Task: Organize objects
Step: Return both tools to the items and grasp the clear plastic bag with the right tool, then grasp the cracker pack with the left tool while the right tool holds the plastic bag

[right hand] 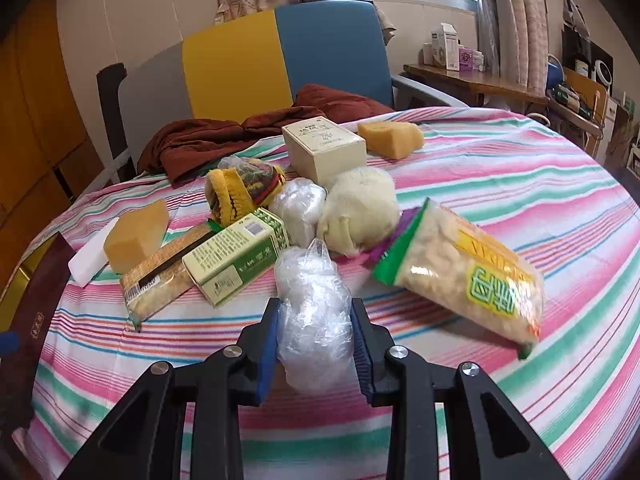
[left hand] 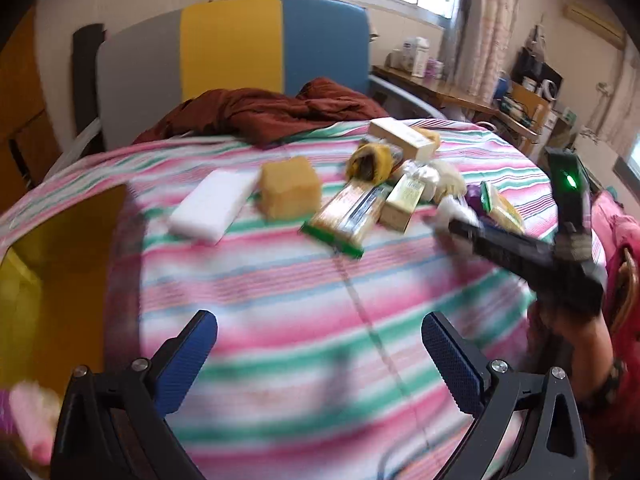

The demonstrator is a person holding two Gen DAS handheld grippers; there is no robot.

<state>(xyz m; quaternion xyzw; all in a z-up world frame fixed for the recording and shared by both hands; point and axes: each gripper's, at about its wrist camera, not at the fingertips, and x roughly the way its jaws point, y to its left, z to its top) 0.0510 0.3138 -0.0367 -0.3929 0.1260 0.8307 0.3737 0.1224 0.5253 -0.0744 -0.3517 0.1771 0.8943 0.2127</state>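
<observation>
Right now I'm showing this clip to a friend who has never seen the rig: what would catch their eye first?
Probably the right gripper, shut on a crinkly plastic bundle at the near edge of the heap. Behind it, boxes, sponges and a snack bag lie jumbled on the striped cloth. The left gripper hangs open over bare cloth, with nothing between its blue pads.

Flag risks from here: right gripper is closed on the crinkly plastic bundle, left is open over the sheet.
1. The right gripper pinches the clear plastic-wrapped bundle by soft, loose film; it may slip or deform on lifting.
2. The snack bag and green box lie close beside the bundle; lifting could drag them.
3. The left gripper view is blurred, so its aim is uncertain.
</observation>
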